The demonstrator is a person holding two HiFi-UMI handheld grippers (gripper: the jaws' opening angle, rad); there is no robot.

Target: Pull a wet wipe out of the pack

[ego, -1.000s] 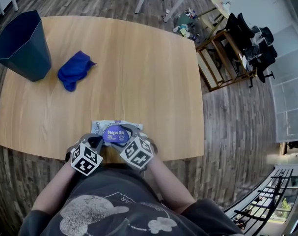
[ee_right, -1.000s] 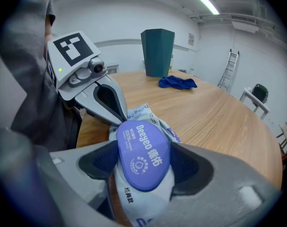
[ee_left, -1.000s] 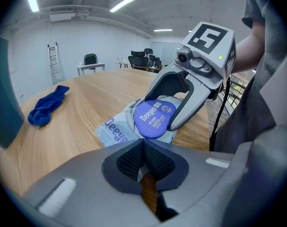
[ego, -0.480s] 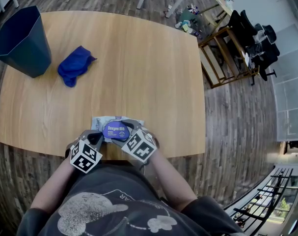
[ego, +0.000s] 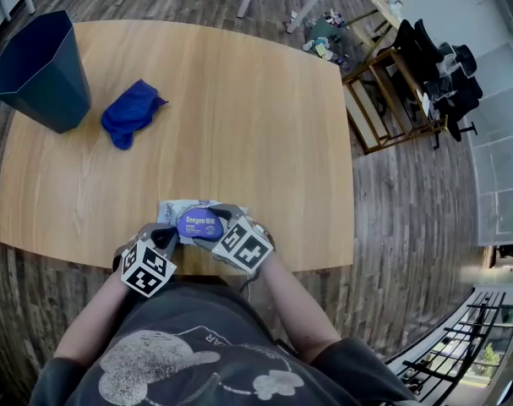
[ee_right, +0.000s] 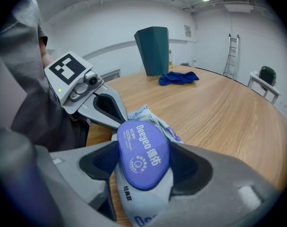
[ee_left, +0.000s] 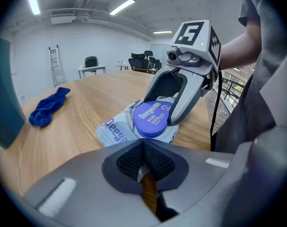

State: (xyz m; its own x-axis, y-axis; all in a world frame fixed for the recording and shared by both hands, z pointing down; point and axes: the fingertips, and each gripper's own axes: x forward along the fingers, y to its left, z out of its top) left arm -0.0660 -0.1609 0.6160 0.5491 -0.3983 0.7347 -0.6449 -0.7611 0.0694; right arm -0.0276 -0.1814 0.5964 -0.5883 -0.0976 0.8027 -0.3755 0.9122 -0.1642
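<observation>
Wet wipe pack (ego: 173, 212) lay at the near edge of the wooden table (ego: 239, 117), right in front of the person, with its long axis running left to right along that edge. Purple lid (ee_left: 152, 118) sat on top about mid-pack and looked closed, with no wipe showing. Left gripper (ee_left: 144, 159) was at the pack's left end with its jaws together. A pale sliver of the pack's edge film seemed pinched between the pads, so I read it as an anchoring grip, though the film was thin and hard to confirm. Right gripper (ee_right: 143, 161) came in from the near right and pointed along the oval lid's length. Its jaws stood apart around the lid, one pad against each long side, which I read as clamped on it. The pack's end under the lid seemed to ride up between those jaws, off the wood. So the lid lay directly inside the right claw and just ahead of the left one, making the right hand the nearer for the coming move. The likely next step was flipping the lid up while the left end stayed pinned. The hinge side could not be made out. Blue cloth (ego: 131, 115) and dark bin (ego: 40, 70) sat well apart at the far left.
</observation>
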